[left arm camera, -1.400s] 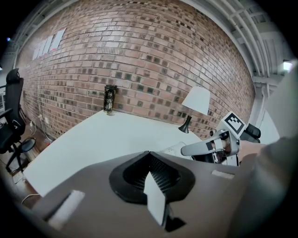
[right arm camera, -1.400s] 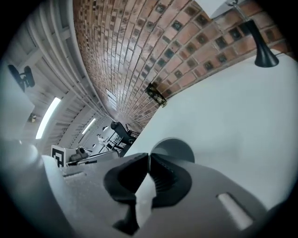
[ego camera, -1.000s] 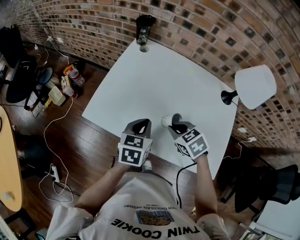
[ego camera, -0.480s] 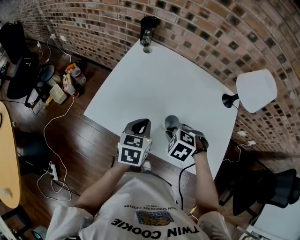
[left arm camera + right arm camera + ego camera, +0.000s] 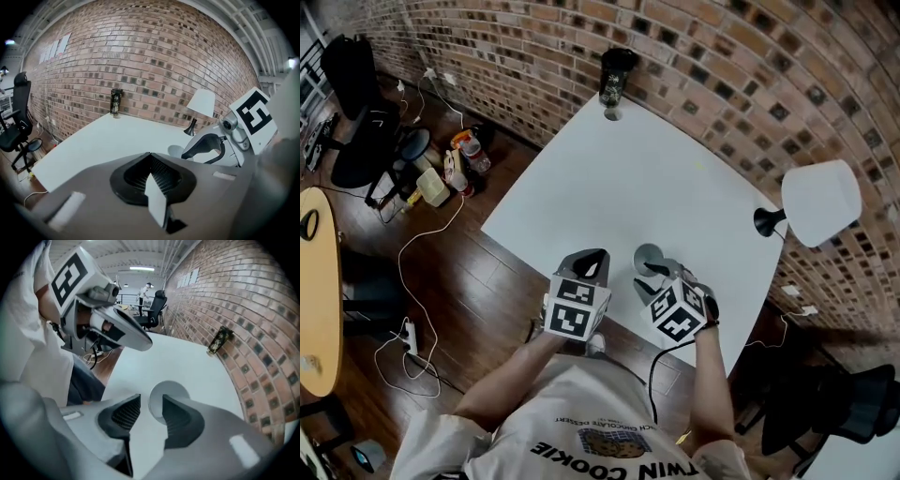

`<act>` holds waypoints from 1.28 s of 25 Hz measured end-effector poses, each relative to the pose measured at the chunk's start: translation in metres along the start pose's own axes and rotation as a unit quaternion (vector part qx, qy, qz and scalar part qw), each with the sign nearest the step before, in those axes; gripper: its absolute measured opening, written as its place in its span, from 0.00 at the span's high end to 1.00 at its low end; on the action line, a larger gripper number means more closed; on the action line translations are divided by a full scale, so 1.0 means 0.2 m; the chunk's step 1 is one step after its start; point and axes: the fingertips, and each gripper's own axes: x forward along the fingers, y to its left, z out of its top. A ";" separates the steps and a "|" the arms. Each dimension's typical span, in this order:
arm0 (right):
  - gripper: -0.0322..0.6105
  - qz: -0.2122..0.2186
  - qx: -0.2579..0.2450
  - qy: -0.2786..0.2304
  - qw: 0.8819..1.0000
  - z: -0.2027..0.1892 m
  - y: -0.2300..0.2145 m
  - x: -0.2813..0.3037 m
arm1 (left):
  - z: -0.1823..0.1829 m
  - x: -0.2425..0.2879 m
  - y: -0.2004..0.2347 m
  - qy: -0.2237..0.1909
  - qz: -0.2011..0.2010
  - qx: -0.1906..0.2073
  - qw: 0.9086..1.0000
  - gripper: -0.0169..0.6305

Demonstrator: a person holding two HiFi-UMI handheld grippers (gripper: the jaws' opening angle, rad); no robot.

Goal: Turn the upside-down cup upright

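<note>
A small grey cup [image 5: 649, 255] stands mouth up on the white table [image 5: 656, 178], near its front edge. My right gripper [image 5: 661, 270] points steeply down over it. Its jaws are opening, and in the right gripper view the cup [image 5: 165, 391] shows as a round mouth whose near rim lies in the gap between the fingers [image 5: 125, 412], with no pad pressing on it. My left gripper [image 5: 586, 264] hovers a little left of the cup, its jaws together and holding nothing. The left gripper view shows the cup [image 5: 177, 151] under the right gripper [image 5: 206, 146].
A dark can [image 5: 616, 73] stands at the table's far corner by the brick wall. A white-shaded lamp [image 5: 818, 202] sits at the right edge. On the floor to the left are cables, bottles and a black chair [image 5: 356, 103], and a round wooden table [image 5: 314, 291].
The cup, gripped lying over on its side, has been rolled round and now stands mouth up on the table. The right jaws have parted from its wall. The left gripper stayed put.
</note>
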 end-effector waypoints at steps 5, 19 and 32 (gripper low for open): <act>0.74 -0.036 0.039 -0.122 0.991 0.08 -0.03 -0.21 | 0.02 -0.10 -0.05 -0.025 0.041 -0.004 0.999 0.97; 0.77 0.023 0.173 -0.326 0.929 0.21 0.43 -0.52 | -0.15 -0.53 -0.34 -0.073 0.108 -0.027 0.991 0.97; 0.88 -0.018 0.266 -0.326 0.907 0.10 1.04 -0.67 | -0.56 -1.06 -0.63 -0.099 0.104 -0.040 0.989 0.97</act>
